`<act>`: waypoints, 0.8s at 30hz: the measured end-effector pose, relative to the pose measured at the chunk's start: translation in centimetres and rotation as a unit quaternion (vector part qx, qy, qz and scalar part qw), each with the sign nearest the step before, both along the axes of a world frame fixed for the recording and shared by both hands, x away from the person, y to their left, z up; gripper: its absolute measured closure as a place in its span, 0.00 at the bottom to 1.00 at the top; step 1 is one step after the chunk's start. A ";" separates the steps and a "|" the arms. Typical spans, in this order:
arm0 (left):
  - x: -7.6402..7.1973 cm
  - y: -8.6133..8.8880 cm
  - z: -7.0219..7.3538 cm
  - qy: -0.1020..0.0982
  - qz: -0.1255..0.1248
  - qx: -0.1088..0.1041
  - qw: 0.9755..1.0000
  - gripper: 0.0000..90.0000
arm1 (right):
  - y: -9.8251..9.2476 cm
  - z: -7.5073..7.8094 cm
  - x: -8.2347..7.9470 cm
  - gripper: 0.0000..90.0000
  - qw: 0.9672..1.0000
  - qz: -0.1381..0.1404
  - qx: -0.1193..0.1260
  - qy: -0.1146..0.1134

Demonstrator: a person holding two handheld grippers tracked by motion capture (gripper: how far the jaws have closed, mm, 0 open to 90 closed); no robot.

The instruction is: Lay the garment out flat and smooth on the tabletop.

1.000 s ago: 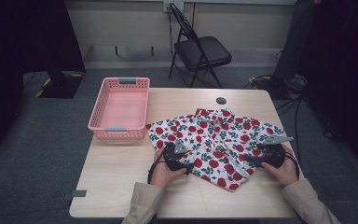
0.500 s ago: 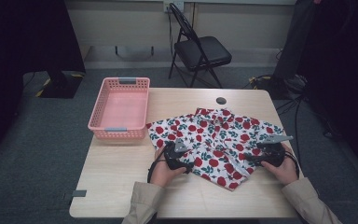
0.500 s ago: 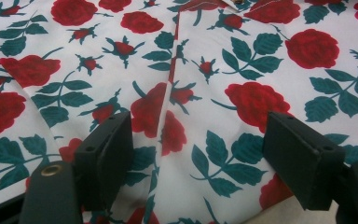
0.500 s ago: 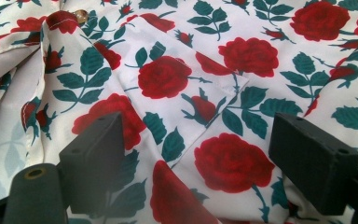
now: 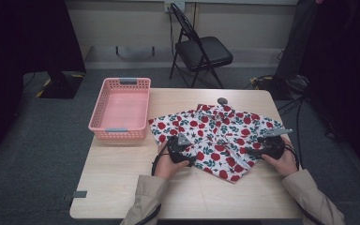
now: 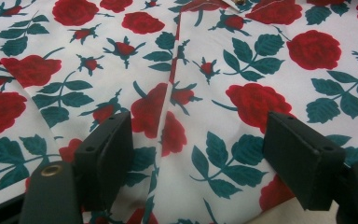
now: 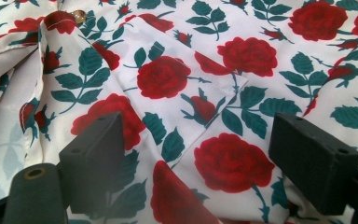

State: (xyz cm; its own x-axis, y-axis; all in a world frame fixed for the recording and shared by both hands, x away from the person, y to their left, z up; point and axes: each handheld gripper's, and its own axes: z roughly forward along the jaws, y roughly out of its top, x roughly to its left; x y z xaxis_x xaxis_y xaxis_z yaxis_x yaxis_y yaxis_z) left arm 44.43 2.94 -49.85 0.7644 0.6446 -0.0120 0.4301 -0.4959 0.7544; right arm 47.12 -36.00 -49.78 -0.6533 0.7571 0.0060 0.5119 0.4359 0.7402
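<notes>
Rose-printed shirt (image 5: 215, 136) lies rumpled beneath left claw (image 6: 198, 158) and right claw (image 7: 196, 163), both wide.

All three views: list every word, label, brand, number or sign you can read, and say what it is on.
None can be read.
Shirt: a rose print, no lettering.
Basket: grey tabs at both ends, blank at this size.
Left tool and right tool: plain black jaws, no marking.
Small dark disc on the table: too small to tell.
</notes>
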 end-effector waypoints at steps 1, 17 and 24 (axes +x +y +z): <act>0.0 0.0 0.0 0.000 0.000 0.000 1.000 0.27 | 0.0 0.0 0.2 0.19 1.000 0.000 0.001 0.000; 0.2 -0.1 0.0 -0.002 0.001 0.000 1.000 0.27 | 0.3 0.4 -0.1 0.25 1.000 -0.006 0.023 -0.016; 0.2 -0.1 0.0 -0.003 0.003 0.001 1.000 0.27 | 2.8 0.8 -1.0 0.48 0.999 0.042 0.010 -0.021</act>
